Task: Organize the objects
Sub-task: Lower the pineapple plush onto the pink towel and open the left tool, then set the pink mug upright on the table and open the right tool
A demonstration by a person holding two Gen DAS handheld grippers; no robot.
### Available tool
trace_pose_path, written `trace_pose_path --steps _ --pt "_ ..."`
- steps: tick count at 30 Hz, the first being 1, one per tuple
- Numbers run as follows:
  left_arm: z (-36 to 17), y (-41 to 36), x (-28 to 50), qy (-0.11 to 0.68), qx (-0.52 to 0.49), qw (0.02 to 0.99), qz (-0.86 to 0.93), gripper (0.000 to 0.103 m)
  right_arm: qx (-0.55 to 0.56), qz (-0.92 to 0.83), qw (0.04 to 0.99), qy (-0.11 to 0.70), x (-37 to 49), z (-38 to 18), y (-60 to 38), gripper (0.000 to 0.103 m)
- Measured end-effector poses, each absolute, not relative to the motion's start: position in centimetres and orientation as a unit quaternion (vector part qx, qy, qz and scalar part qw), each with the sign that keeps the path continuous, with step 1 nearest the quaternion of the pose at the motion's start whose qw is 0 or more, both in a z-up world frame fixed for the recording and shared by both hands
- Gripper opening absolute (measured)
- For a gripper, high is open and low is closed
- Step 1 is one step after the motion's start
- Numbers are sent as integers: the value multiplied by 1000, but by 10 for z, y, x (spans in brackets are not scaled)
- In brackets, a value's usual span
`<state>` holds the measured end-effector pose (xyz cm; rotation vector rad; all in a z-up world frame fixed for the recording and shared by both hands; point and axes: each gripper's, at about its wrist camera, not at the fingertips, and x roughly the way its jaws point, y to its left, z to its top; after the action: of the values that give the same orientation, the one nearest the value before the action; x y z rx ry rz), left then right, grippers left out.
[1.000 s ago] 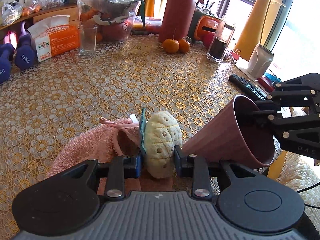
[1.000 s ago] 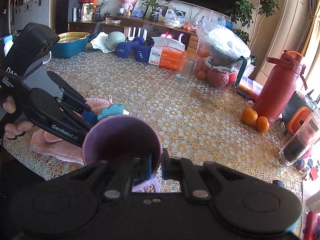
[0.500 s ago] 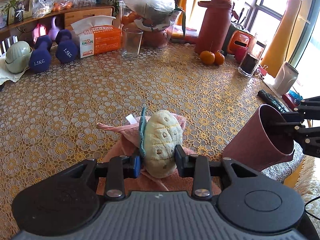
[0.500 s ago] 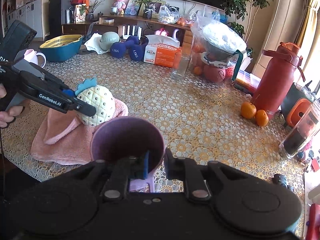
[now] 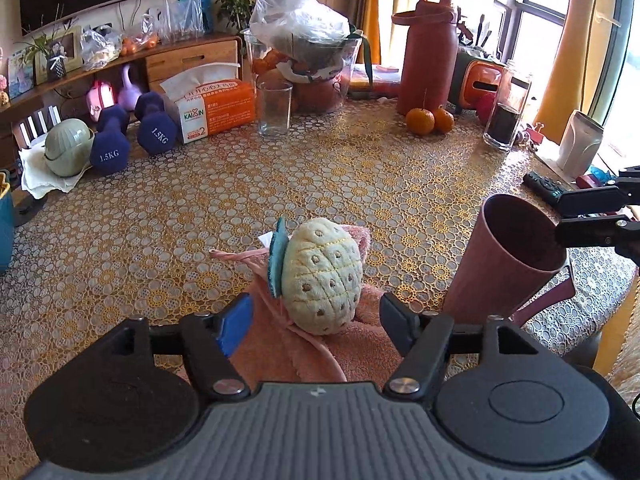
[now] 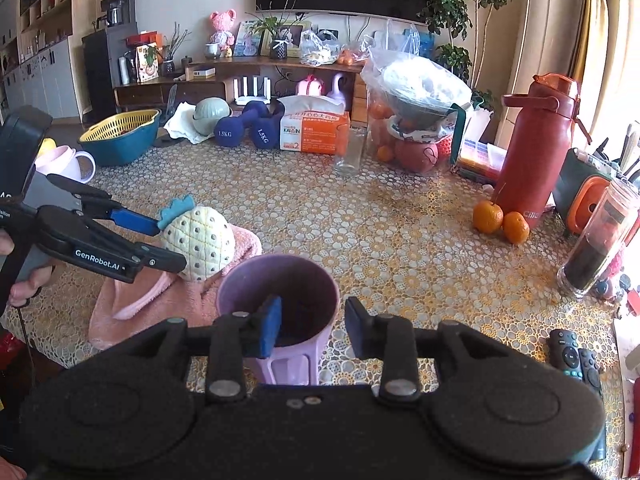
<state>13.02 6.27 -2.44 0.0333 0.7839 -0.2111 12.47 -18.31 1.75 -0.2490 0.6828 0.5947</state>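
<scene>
The left gripper (image 5: pixel 316 320) body hid the near part of the pink towel (image 5: pixel 280 344). Right of the mug (image 5: pixel 516 256), the frame edge cut off the right gripper (image 5: pixel 560 216).

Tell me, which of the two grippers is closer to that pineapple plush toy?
Left. The left gripper is open with its fingers on either side of the pineapple plush. The right gripper, also open, sits farther off, straddling the purple cup rim.

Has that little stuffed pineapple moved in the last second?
Yes. The pineapple toy was clamped in the left gripper beside the purple cup; now it rests on the pink towel, released, jaws open.
</scene>
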Motion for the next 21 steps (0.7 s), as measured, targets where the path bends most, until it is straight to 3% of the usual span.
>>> trace_pose_path --steps 4,6,9,14,21 --pt "-10 52 110 363 18 926 -101 80 -99 295 897 315 109 25 -189 42" --pt "-5 46 101 355 22 930 -96 84 -85 296 901 304 101 28 -191 59" --pt "1 38 88 343 29 935 -88 84 -63 300 906 291 90 29 -195 68" --pt "8 33 70 332 7 940 -81 100 -43 307 910 274 77 30 -199 76" --pt "14 27 54 319 3 945 -65 103 -14 306 918 252 65 32 -205 84"
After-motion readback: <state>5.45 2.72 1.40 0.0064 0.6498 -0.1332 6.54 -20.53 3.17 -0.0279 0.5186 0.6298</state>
